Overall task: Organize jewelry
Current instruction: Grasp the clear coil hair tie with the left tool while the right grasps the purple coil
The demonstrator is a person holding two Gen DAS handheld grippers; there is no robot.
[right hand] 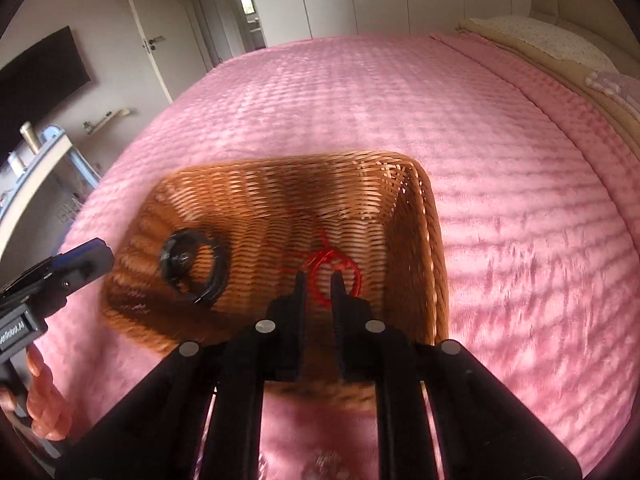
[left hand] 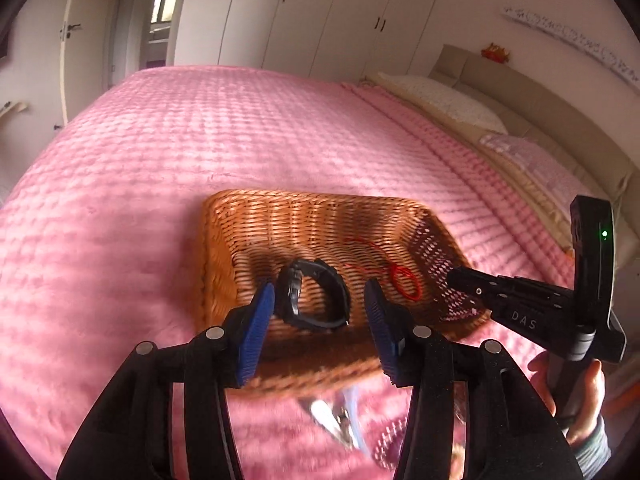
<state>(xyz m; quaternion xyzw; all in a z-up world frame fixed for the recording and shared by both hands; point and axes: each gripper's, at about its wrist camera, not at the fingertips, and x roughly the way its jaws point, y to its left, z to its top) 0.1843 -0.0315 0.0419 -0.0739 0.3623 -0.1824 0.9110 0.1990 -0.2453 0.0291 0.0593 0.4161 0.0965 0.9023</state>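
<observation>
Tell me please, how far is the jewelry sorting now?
Done: a black watch and a red cord bracelet lie inside the wicker basket. In hand: nothing; the left gripper is open above the watch, the right gripper over the bracelet. Left: blurred shiny pieces on the pink blanket before the basket.

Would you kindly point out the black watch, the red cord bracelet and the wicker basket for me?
black watch (left hand: pixel 314 298): left wrist view, on its curved strap.
red cord bracelet (right hand: pixel 354 276): right wrist view, on the loop's right side.
wicker basket (right hand: pixel 434 256): right wrist view, on its right rim.
</observation>
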